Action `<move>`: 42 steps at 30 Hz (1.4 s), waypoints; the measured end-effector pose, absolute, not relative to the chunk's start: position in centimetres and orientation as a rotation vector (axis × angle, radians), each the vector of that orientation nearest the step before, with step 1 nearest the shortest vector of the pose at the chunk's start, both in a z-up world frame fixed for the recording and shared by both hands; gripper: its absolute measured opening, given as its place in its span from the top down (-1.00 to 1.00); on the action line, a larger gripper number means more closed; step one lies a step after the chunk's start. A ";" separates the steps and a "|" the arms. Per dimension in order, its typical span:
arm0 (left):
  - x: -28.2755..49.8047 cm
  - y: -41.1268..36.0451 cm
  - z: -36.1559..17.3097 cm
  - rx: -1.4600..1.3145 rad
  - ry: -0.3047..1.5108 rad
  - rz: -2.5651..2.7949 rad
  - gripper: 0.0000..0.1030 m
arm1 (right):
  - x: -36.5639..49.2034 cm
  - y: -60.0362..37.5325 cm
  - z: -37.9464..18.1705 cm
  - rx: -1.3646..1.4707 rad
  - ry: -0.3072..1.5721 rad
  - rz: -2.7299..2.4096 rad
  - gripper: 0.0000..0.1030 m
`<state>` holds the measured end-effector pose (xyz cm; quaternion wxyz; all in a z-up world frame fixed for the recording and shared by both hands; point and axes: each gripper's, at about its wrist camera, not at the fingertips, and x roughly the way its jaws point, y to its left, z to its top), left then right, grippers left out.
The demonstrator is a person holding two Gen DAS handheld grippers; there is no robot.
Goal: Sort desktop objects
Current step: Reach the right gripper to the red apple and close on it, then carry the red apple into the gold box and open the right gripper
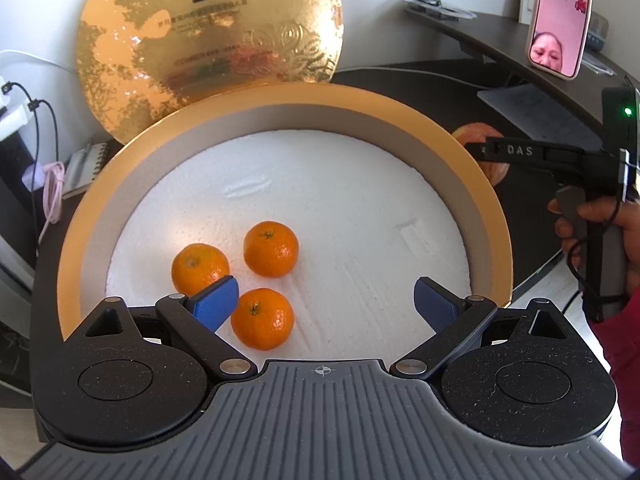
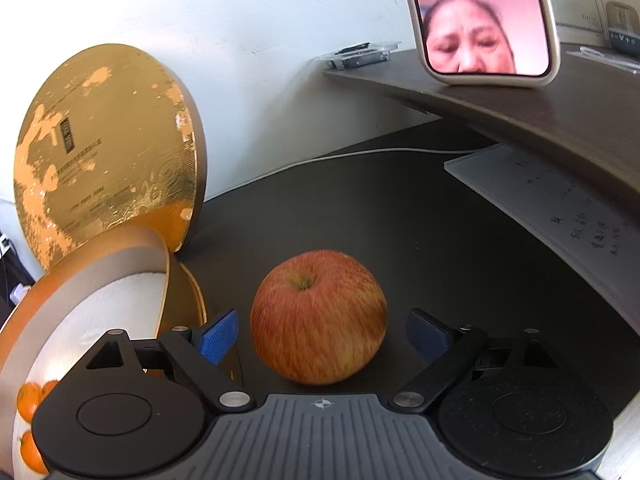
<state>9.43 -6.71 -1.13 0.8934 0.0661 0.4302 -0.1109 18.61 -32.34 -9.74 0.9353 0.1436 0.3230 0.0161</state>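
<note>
A round gold box (image 1: 280,96) with a white foam floor holds three mandarins (image 1: 271,249), (image 1: 200,269), (image 1: 262,319). My left gripper (image 1: 324,292) hovers open over the box; its left blue pad (image 1: 216,304) is close to the two nearer mandarins, and nothing is gripped. A red-yellow apple (image 2: 319,316) stands upright on the dark desk just right of the box (image 2: 100,264). My right gripper (image 2: 322,320) is open with the apple between its blue pads (image 2: 218,338), a gap on each side. In the left wrist view the right gripper's finger (image 1: 520,152) partly hides the apple (image 1: 490,168).
The box's gold lid (image 1: 208,28) (image 2: 100,152) leans against the white wall behind it. A phone (image 1: 560,20) (image 2: 484,16) showing a video call stands on a raised dark shelf (image 2: 520,120). Papers (image 2: 540,200) lie under the shelf. Cables (image 1: 40,120) hang at left.
</note>
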 end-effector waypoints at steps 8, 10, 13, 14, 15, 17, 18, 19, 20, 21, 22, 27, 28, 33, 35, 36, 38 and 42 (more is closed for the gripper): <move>9.7 -6.3 -1.2 0.134 0.896 -0.212 -0.89 | 19.9 -32.7 -10.7 0.350 0.698 0.029 -0.71; 9.7 -6.2 -1.2 0.133 0.896 -0.210 -0.89 | 20.0 -32.8 -11.0 0.375 0.706 0.031 -0.58; 9.6 -5.9 -1.1 0.131 0.893 -0.207 -0.89 | 19.9 -32.9 -10.9 0.393 0.717 0.020 -0.58; 9.6 -5.8 -1.1 0.130 0.893 -0.205 -0.89 | 19.8 -32.9 -10.9 0.392 0.720 0.015 -0.57; 9.5 -5.7 -1.1 0.129 0.892 -0.204 -0.89 | 19.7 -32.8 -10.8 0.393 0.726 0.008 -0.57; 9.3 -5.5 -1.0 0.127 0.889 -0.199 -0.89 | 19.4 -32.8 -10.7 0.398 0.736 -0.005 -0.57; 9.1 -5.4 -1.0 0.124 0.888 -0.198 -0.89 | 19.1 -32.9 -10.6 0.399 0.741 -0.010 -0.57; 9.0 -5.3 -0.9 0.121 0.886 -0.196 -0.89 | 18.7 -33.0 -10.5 0.399 0.744 -0.014 -0.57; 8.9 -5.1 -0.9 0.119 0.885 -0.195 -0.89 | 18.3 -33.1 -10.5 0.397 0.748 -0.017 -0.57; 8.7 -5.0 -0.9 0.117 0.884 -0.193 -0.89 | 17.8 -33.2 -10.4 0.394 0.752 -0.022 -0.57; 8.6 -4.9 -0.9 0.114 0.884 -0.192 -0.89 | 17.4 -33.3 -10.2 0.390 0.754 -0.026 -0.57; 7.7 -4.2 -0.6 0.101 0.872 -0.195 -0.89 | 15.0 -33.4 -9.1 0.360 0.752 -0.056 -0.57; 7.5 -4.0 -0.5 0.098 0.868 -0.195 -0.89 | 14.5 -33.3 -8.7 0.354 0.744 -0.057 -0.57; 6.5 -2.5 -0.1 0.073 0.847 -0.183 -0.89 | 12.3 -32.1 -5.9 0.325 0.680 -0.033 -0.57; 6.2 -1.8 0.0 0.061 0.840 -0.173 -0.89 | 11.8 -30.7 -4.6 0.307 0.645 -0.011 -0.57; 6.0 -1.4 0.1 0.055 0.837 -0.168 -0.89 | 11.5 -30.1 -3.9 0.298 0.628 0.003 -0.57; 5.7 -0.5 0.2 0.042 0.832 -0.158 -0.89 | 11.2 -28.8 -2.6 0.280 0.601 0.040 -0.57; 5.1 1.1 0.3 0.019 0.820 -0.127 -0.89 | 11.3 -25.6 -1.5 0.250 0.601 0.133 -0.57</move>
